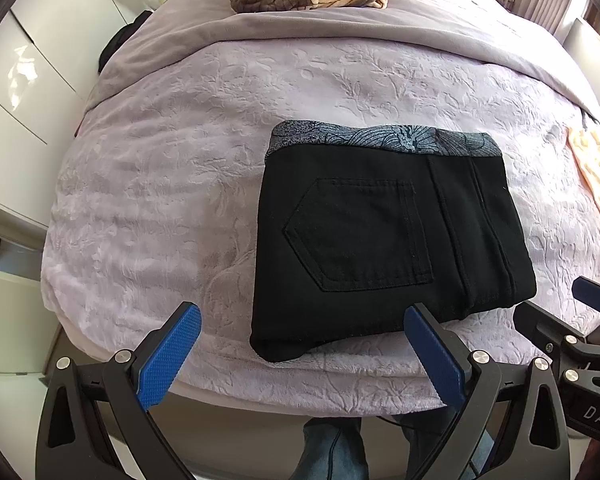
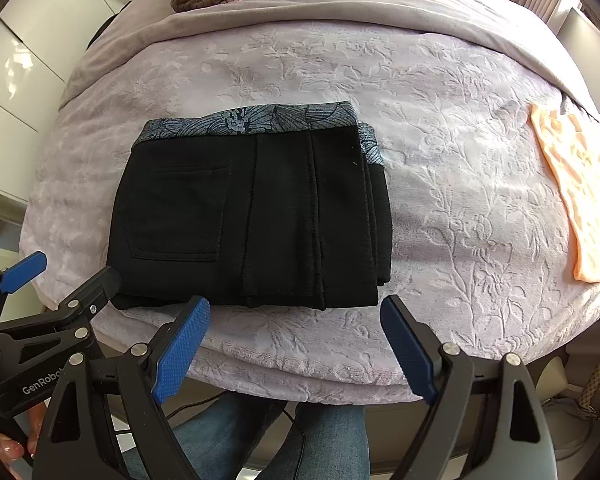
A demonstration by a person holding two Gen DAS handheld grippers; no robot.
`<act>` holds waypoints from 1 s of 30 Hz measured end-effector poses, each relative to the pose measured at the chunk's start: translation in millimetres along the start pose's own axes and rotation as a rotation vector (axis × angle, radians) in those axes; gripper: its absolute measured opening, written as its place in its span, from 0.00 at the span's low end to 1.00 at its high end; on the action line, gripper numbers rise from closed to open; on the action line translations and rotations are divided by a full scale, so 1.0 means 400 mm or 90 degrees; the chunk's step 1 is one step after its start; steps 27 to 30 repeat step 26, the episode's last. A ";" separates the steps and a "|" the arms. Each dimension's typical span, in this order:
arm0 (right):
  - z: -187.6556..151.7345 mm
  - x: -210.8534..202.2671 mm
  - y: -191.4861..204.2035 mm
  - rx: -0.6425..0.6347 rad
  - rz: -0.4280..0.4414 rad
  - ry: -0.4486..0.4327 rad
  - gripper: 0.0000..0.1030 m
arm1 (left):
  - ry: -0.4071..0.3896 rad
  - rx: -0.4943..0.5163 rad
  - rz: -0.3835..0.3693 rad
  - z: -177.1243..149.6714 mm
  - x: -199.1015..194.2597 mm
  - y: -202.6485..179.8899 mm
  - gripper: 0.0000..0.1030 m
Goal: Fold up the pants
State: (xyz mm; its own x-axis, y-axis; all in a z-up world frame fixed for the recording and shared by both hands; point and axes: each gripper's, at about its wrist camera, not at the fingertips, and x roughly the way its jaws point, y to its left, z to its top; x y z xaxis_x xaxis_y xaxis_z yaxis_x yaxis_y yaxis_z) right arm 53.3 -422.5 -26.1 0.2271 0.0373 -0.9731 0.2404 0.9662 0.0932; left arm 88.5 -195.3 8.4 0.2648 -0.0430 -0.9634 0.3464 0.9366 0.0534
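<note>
You've got both claws hanging just off the near edge of the bed [image 1: 148,184], tipped steeply down at it. Your left claw [image 1: 300,356] stands wide, blue pads [image 1: 168,360] spread apart with nothing between them, its tips just short of the near fold of the black pants [image 1: 380,240]. Your right claw [image 2: 296,348] is wide too and holds nothing, sitting near the right corner of the pants. Those pants lie folded into a compact rectangle on the lilac embossed blanket [image 2: 460,208], back pocket up, patterned grey waistband on the far side. Writing now: "GenRobo" reads on the left claw's body in the right wrist view, and "DAS" on the right claw's body in the left wrist view. A peach cloth [image 2: 580,200] lies well right of the pants.
</note>
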 end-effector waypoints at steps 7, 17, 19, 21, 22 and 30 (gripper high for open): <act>0.002 0.006 0.007 0.001 -0.003 0.003 0.87 | 0.001 0.004 0.000 0.003 0.004 0.002 0.99; 0.005 0.011 0.003 0.004 -0.004 0.006 0.87 | 0.001 0.004 -0.007 0.009 0.011 -0.003 0.99; 0.006 0.012 0.002 0.004 -0.004 0.007 0.87 | 0.000 0.003 -0.008 0.010 0.012 0.000 0.99; 0.007 0.015 0.002 0.004 -0.004 0.010 0.87 | -0.003 0.002 -0.006 0.013 0.012 0.000 0.99; 0.009 0.016 0.001 0.004 -0.004 0.011 0.87 | -0.004 0.003 -0.006 0.013 0.012 0.001 0.99; 0.010 0.019 0.002 0.004 -0.006 0.012 0.87 | -0.005 0.000 -0.005 0.018 0.013 0.001 0.99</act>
